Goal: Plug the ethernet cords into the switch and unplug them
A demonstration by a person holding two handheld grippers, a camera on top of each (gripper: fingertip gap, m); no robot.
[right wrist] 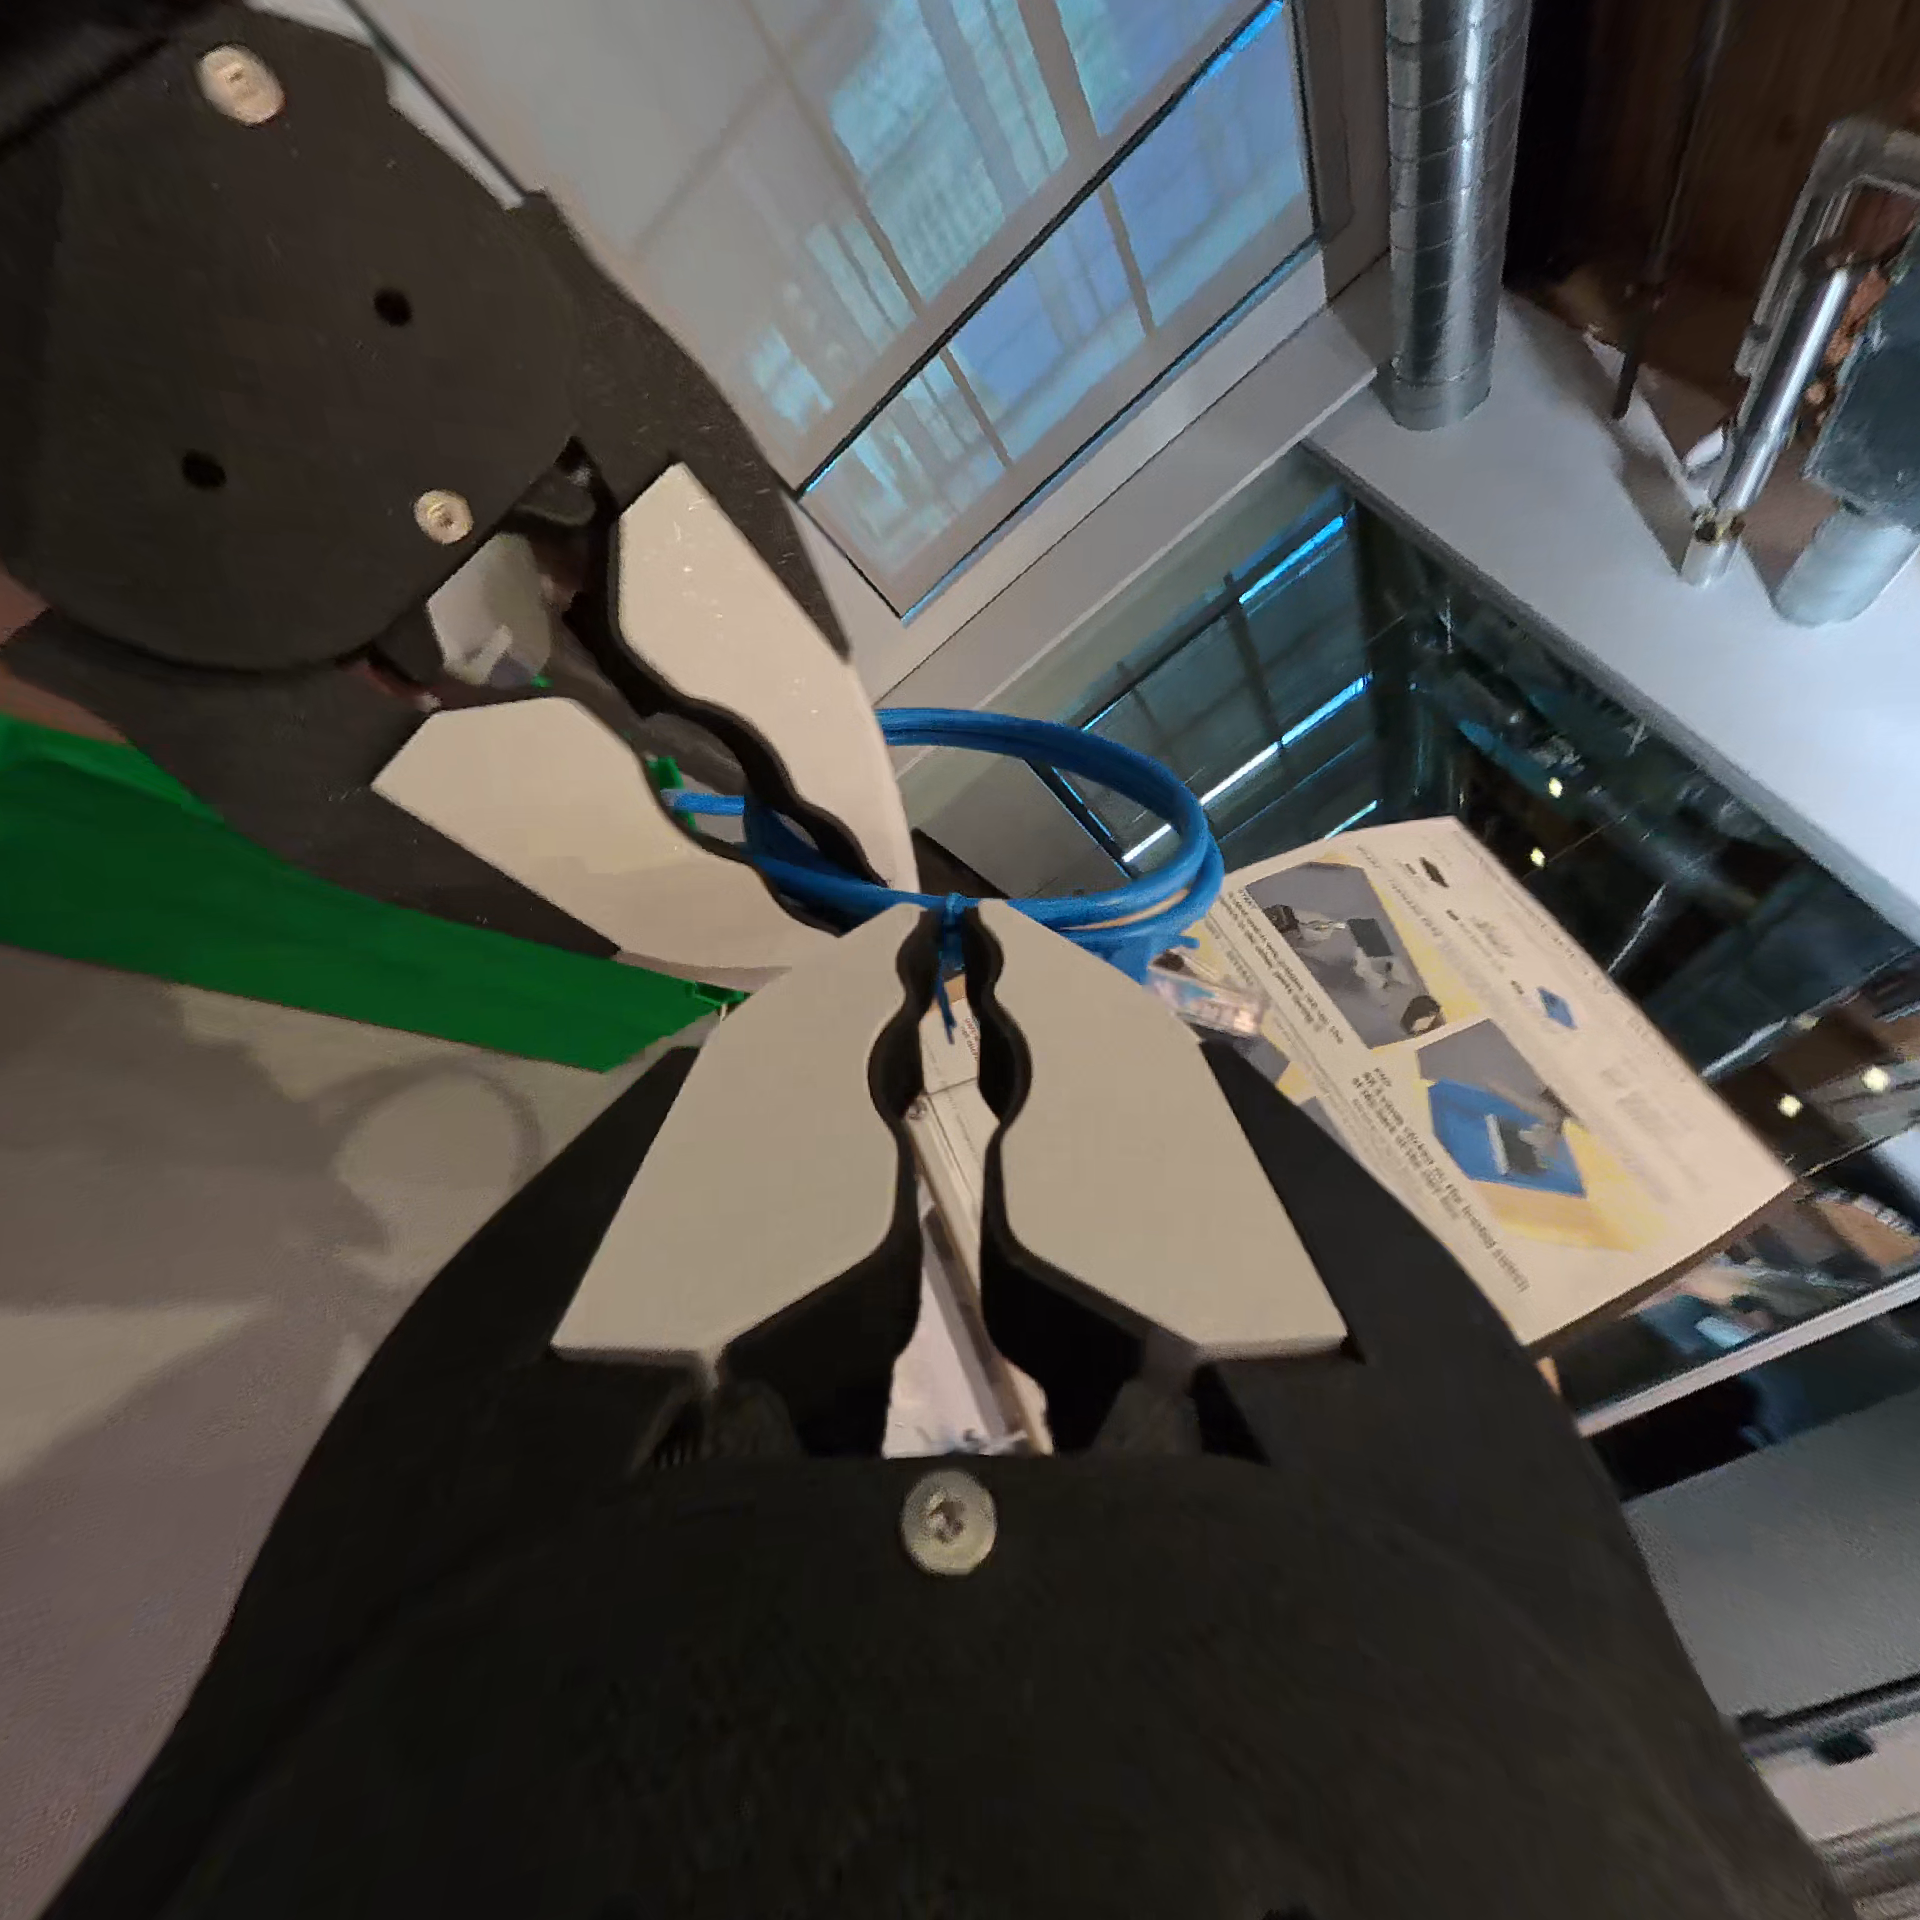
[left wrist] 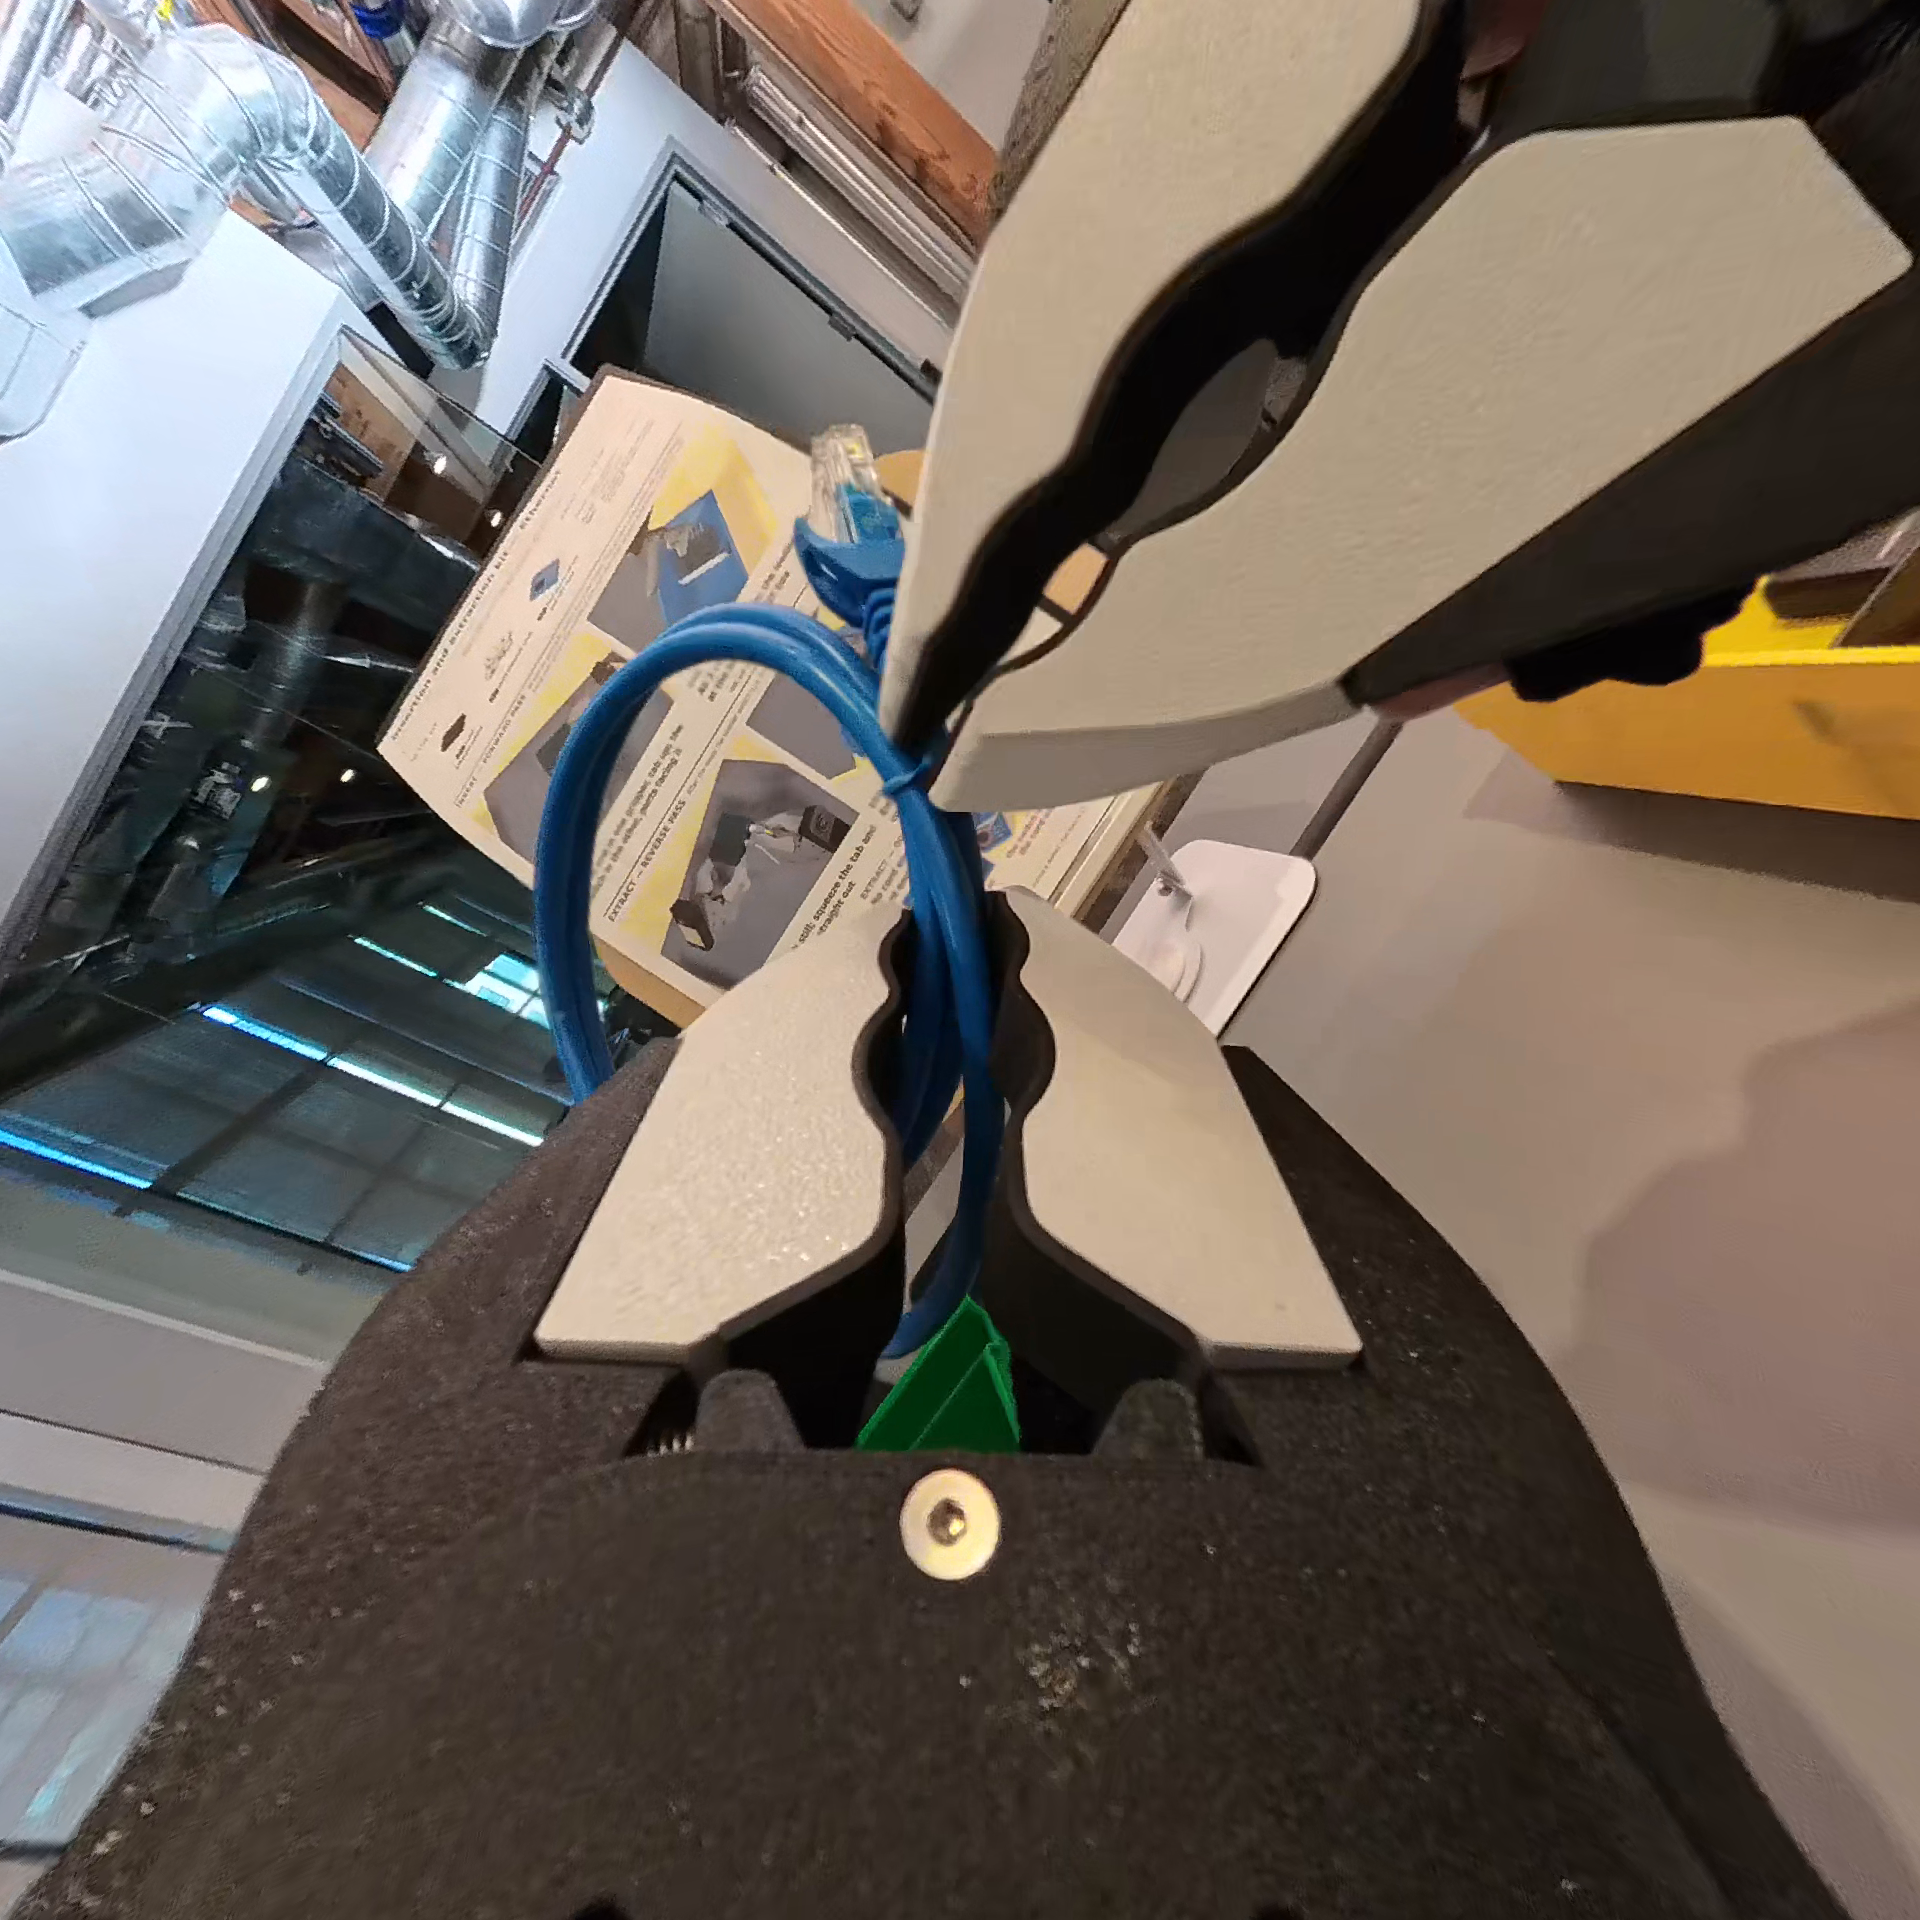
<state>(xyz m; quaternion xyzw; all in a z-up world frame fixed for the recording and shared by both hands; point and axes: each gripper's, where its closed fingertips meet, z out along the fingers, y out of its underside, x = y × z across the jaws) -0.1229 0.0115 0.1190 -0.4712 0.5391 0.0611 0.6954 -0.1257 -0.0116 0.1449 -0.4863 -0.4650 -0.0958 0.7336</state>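
Observation:
A coiled blue ethernet cable (left wrist: 566,831) is bound by a thin blue twist tie (left wrist: 906,774). My left gripper (left wrist: 951,920) is shut on the bundled strands just below the tie. My right gripper (left wrist: 920,743) comes in from the upper right, its tips shut on the tie. In the right wrist view the right gripper (right wrist: 951,920) pinches the tie (right wrist: 951,940), whose tail hangs between the pads. The left gripper (right wrist: 857,894) holds the cable (right wrist: 1143,769) beside it. The clear connector (left wrist: 847,468) sticks out free past the coil and also shows in the right wrist view (right wrist: 1205,1003). No switch is in view.
A printed instruction sheet (left wrist: 675,623) stands behind the cable on a white stand base (left wrist: 1226,925). A green plastic part (right wrist: 312,914) lies at the left, a yellow bin (left wrist: 1714,727) at the right. The grey table (left wrist: 1558,1143) lies beneath. Windows and ducts are behind. Both grippers' tips are close together, under 4 cm apart.

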